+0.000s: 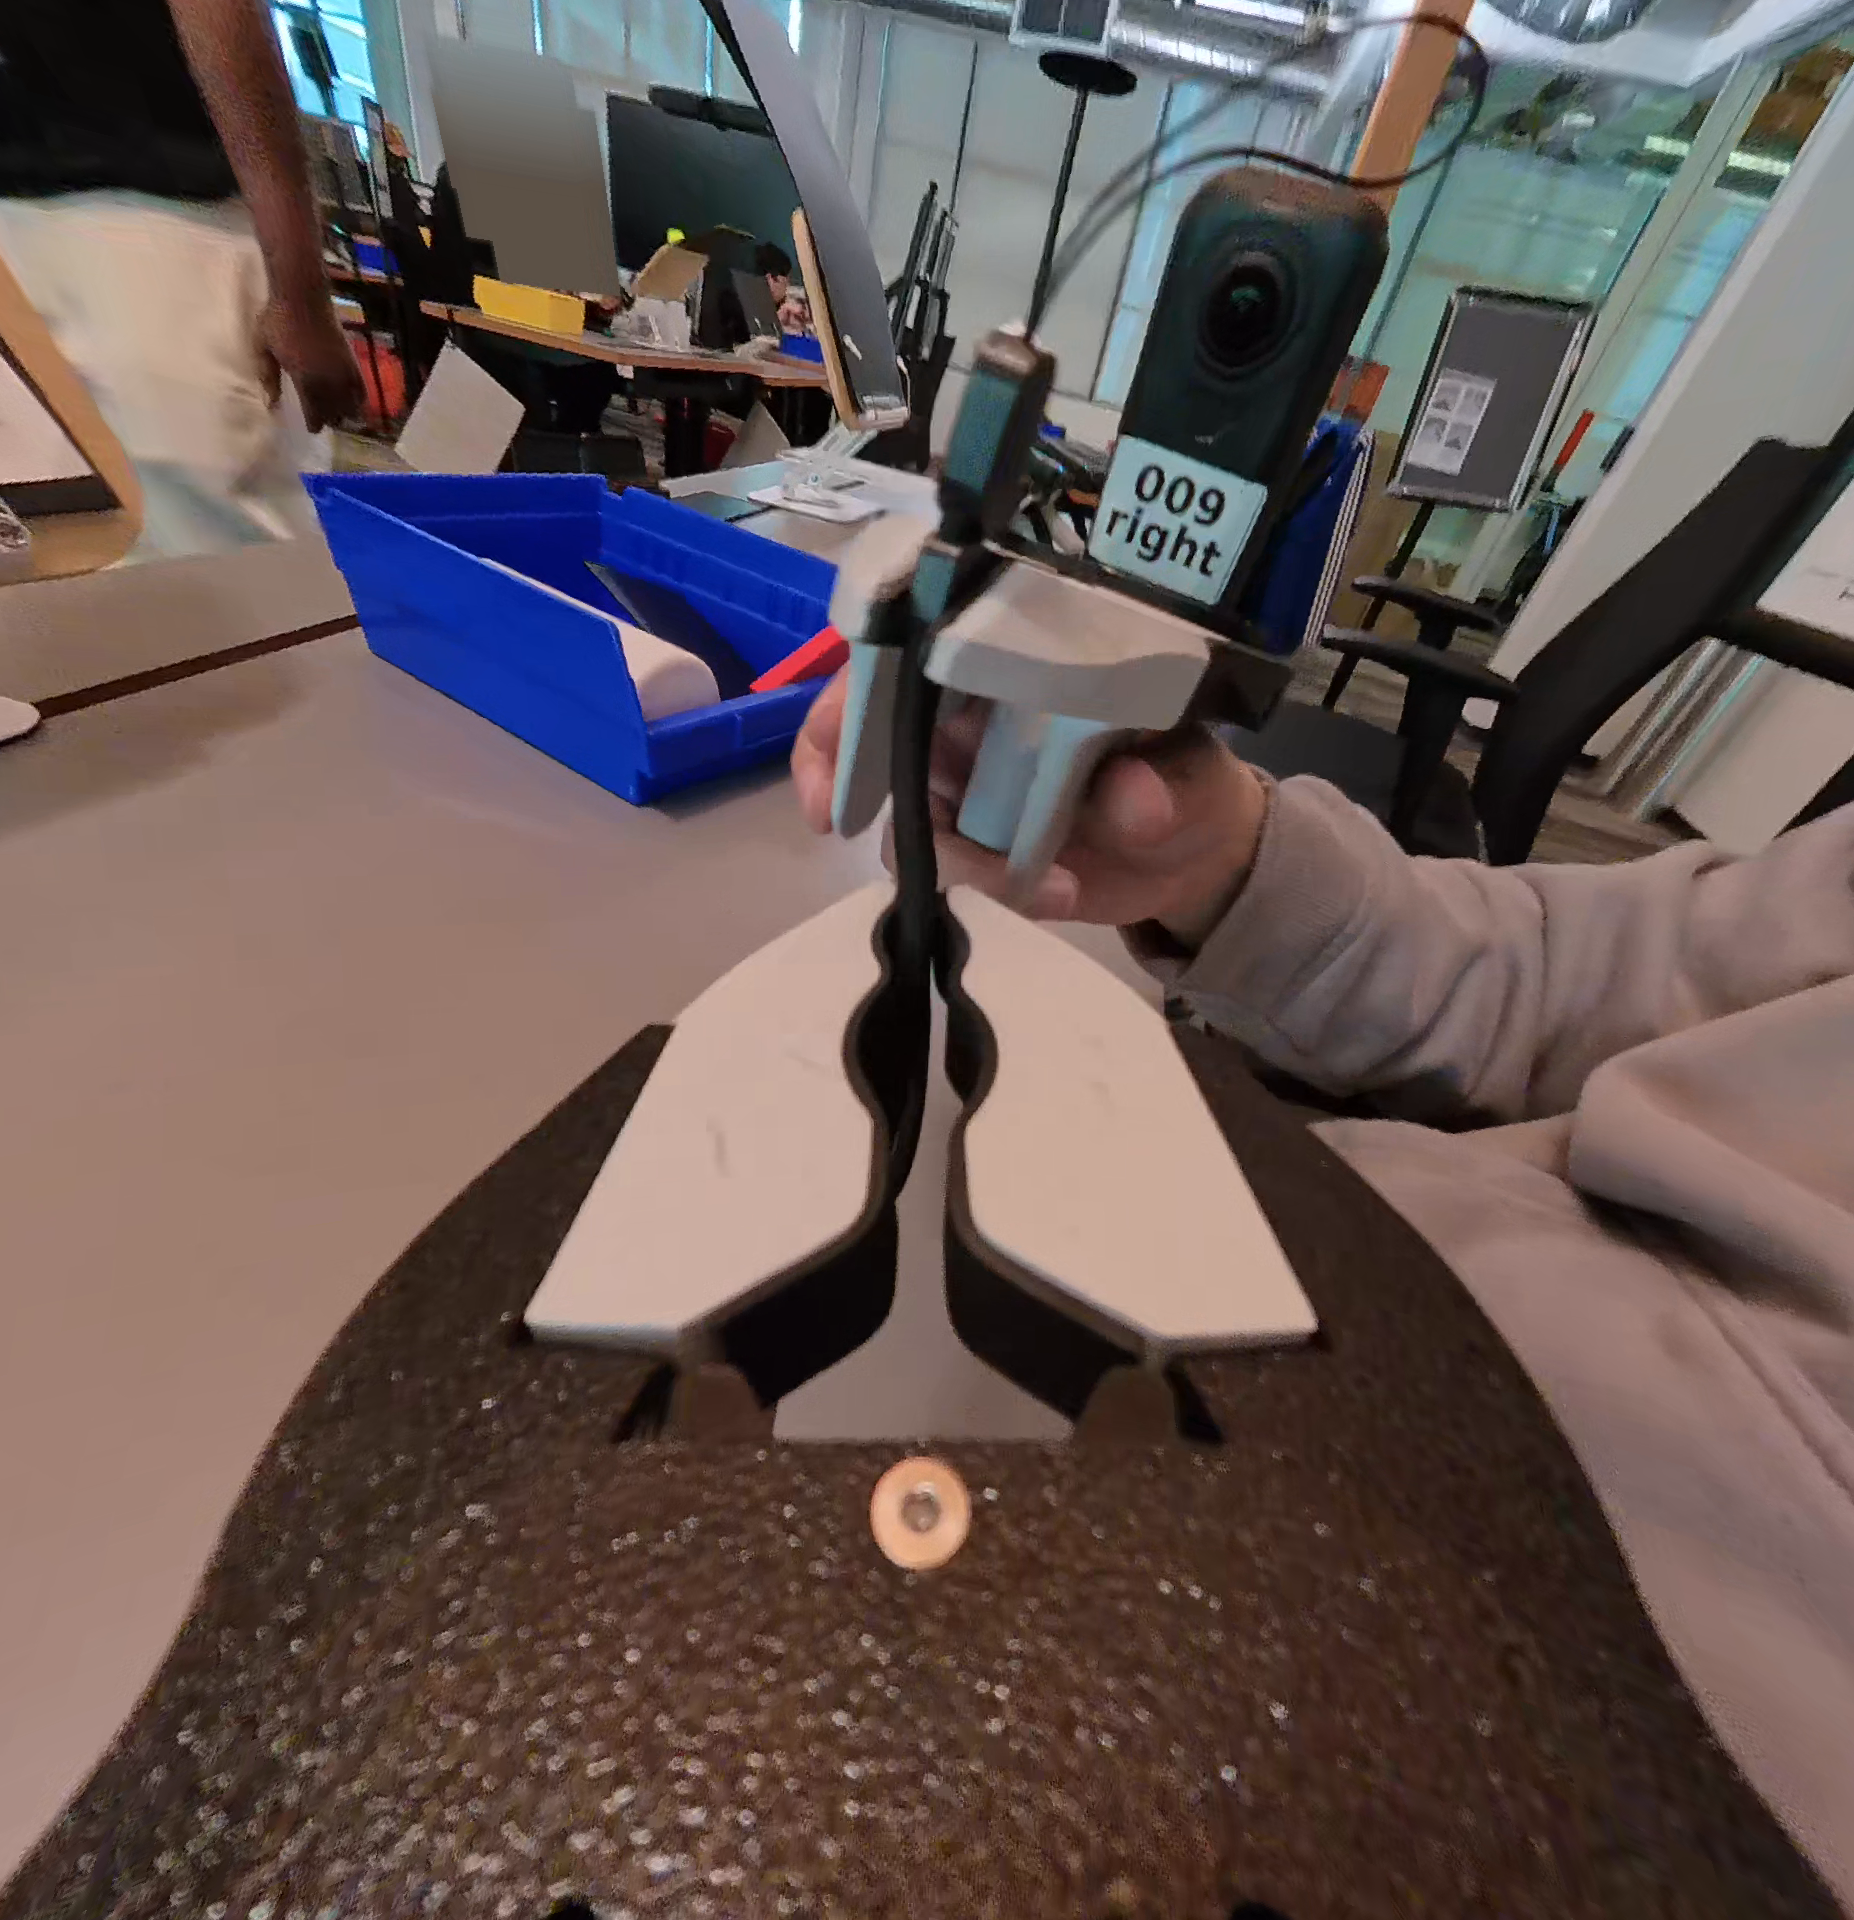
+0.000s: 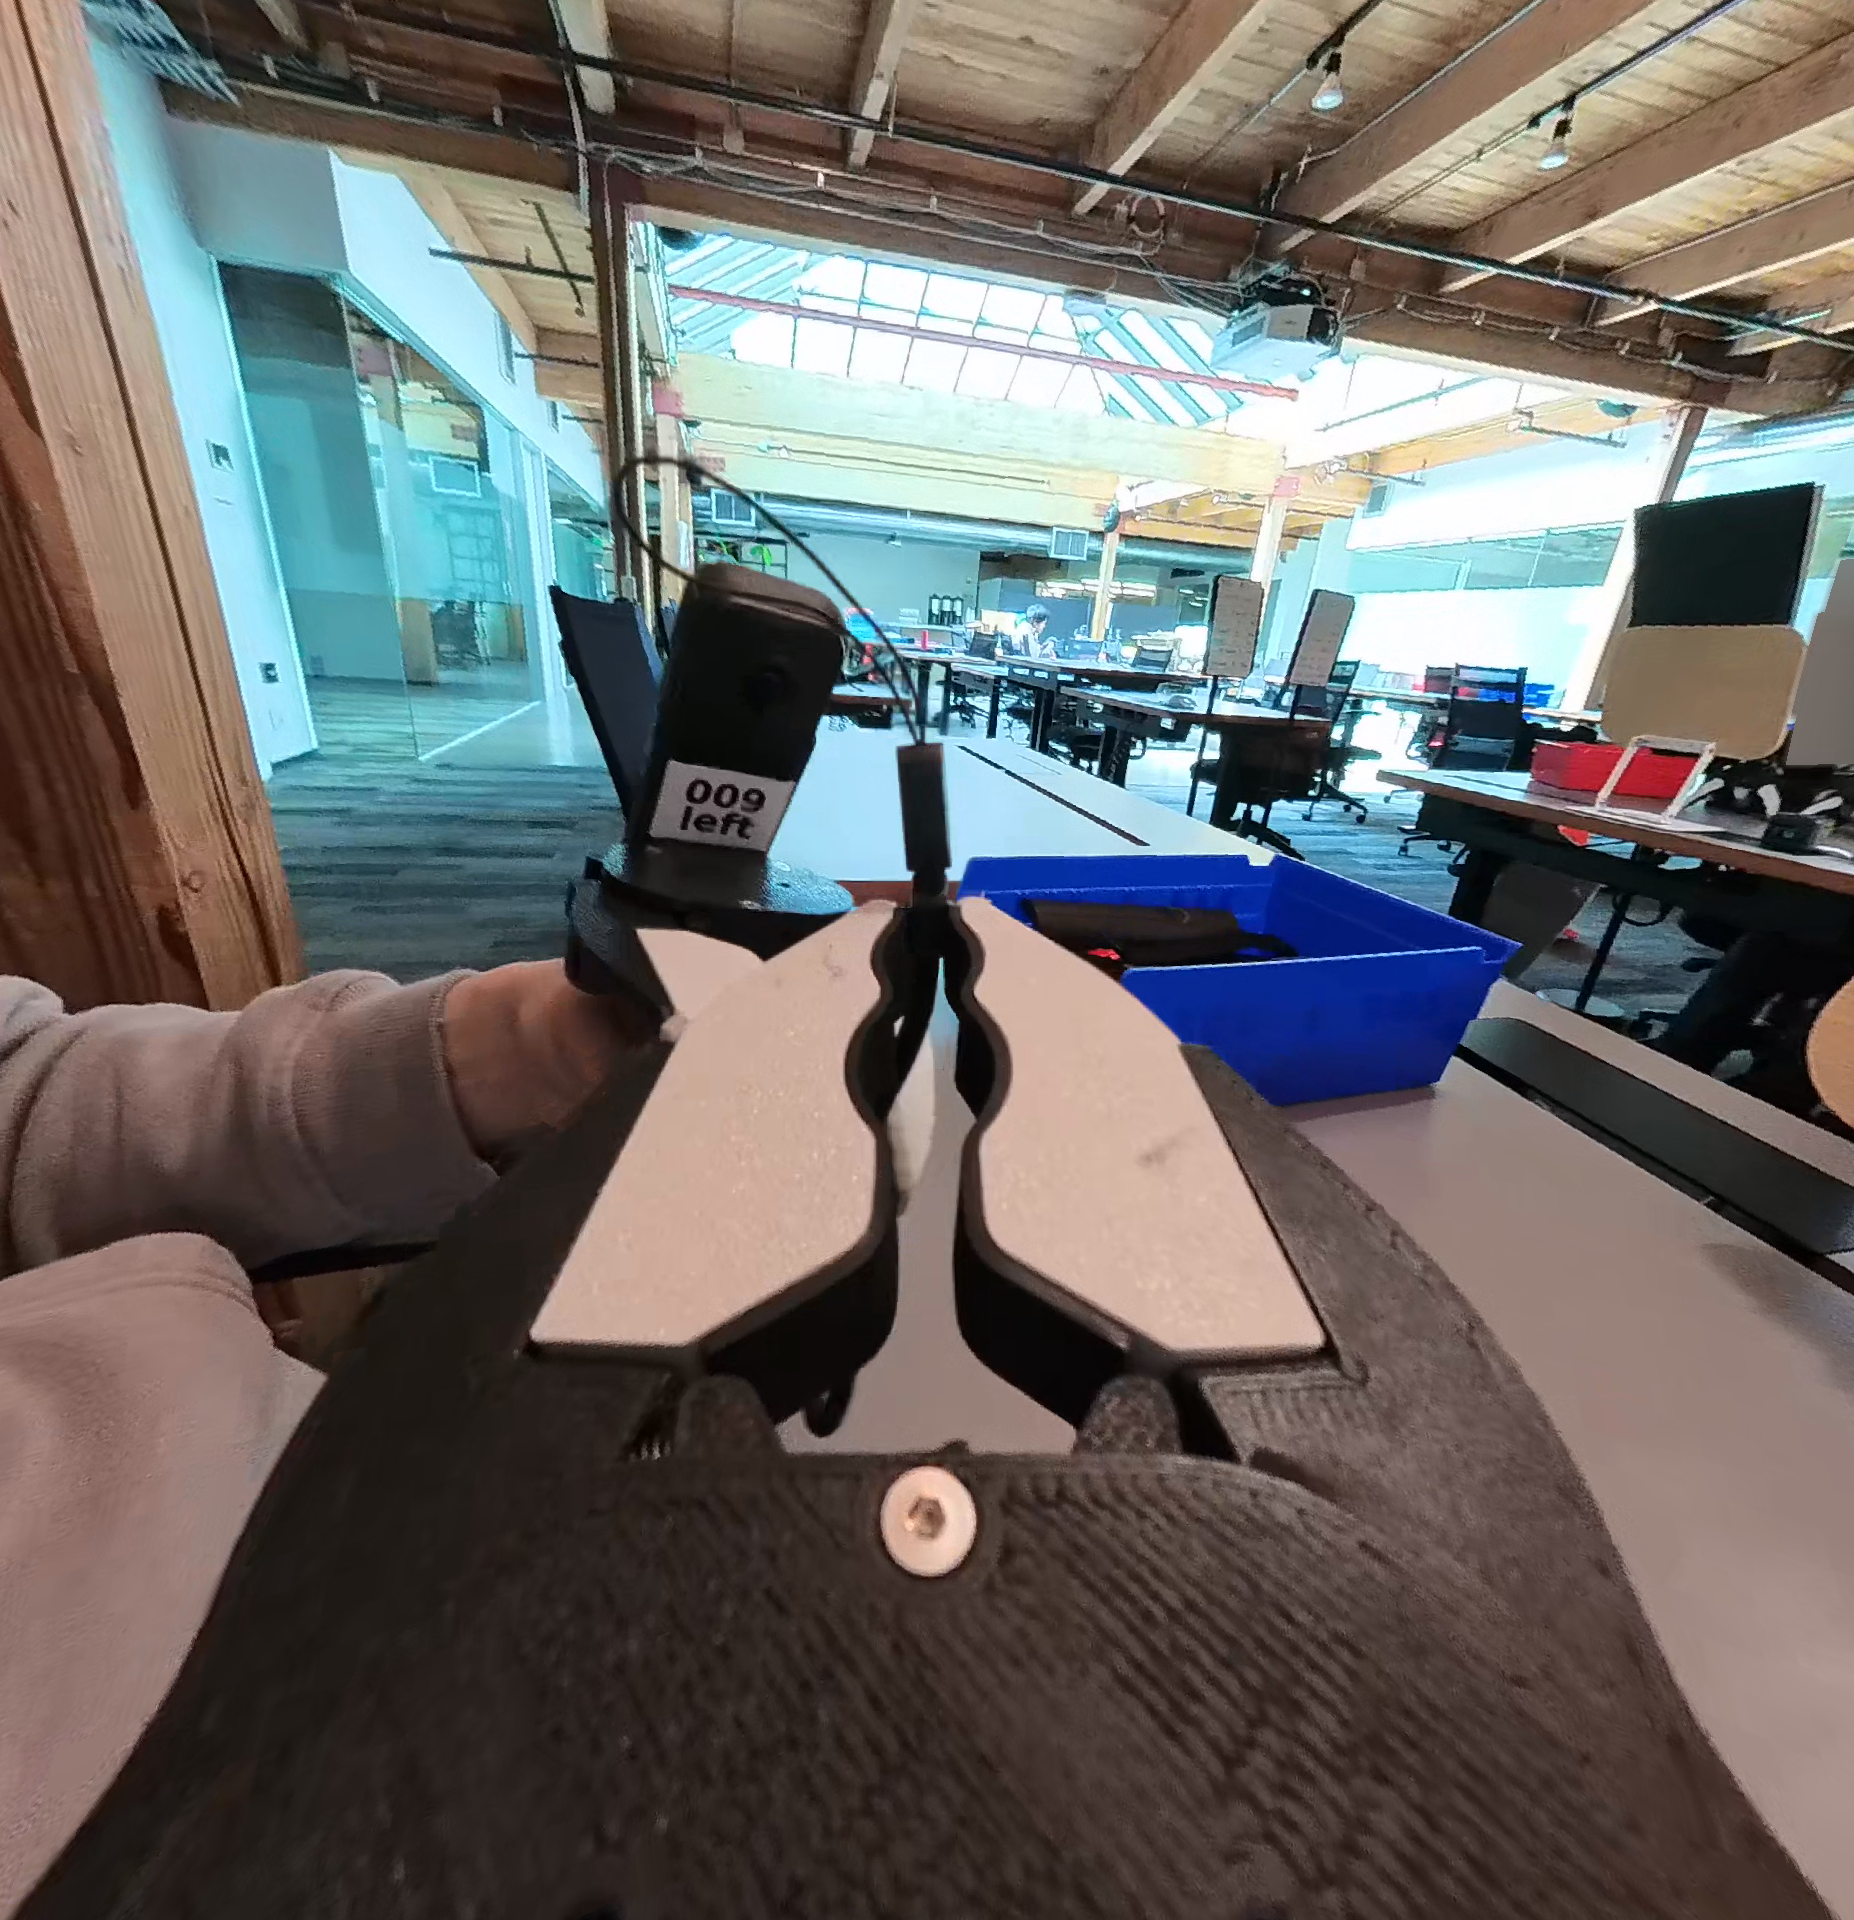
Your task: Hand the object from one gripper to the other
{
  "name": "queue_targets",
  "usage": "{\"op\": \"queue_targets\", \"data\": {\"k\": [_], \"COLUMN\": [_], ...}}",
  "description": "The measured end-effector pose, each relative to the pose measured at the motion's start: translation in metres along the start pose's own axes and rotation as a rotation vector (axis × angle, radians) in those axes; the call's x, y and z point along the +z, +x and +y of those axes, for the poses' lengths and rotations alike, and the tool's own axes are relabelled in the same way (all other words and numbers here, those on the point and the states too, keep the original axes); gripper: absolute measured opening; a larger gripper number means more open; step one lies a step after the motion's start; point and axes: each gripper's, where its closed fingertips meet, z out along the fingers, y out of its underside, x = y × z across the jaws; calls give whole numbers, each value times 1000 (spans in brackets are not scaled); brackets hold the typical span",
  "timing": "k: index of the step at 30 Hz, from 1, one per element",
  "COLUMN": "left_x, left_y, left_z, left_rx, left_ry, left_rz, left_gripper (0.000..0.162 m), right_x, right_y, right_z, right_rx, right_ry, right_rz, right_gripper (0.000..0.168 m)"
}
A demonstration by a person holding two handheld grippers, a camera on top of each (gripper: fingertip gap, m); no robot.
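Gripping the thin black object (image 1: pixel 910 997) near its lower end, my left hand-held gripper (image 1: pixel 918 935) had its jaws closed on it above the grey surface (image 1: pixel 279 935), with the blue bin (image 1: pixel 549 613) off to the left. My right hand-held gripper (image 2: pixel 928 935) looked pinched on the same object higher up, its top sticking out above the tips. I judged that releasing either side early, or pulling crookedly, could twist the slim piece loose and drop it.
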Motion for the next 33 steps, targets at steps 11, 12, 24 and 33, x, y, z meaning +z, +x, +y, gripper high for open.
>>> {"op": "queue_targets", "data": {"k": [11, 12, 24, 33], "left_x": [-24, -27, -24, -17], "left_y": [-29, -30, -4, -1], "left_z": [6, 8, 8, 8], "left_rx": [-366, -392, -415, -377], "left_ry": [-45, -57, -121, -111], "left_rz": [-41, -33, 101, 107], "left_gripper": [2, 2, 2, 2], "right_x": [-32, -32, -3, -1], "right_y": [65, 64, 27, 27], "right_z": [13, 13, 56, 63], "right_rx": [-662, -744, -1339, -1227], "right_ry": [-332, -351, -483, -499], "right_rz": [388, 392, 264, 249], "right_gripper": [63, 67, 53, 5]}}
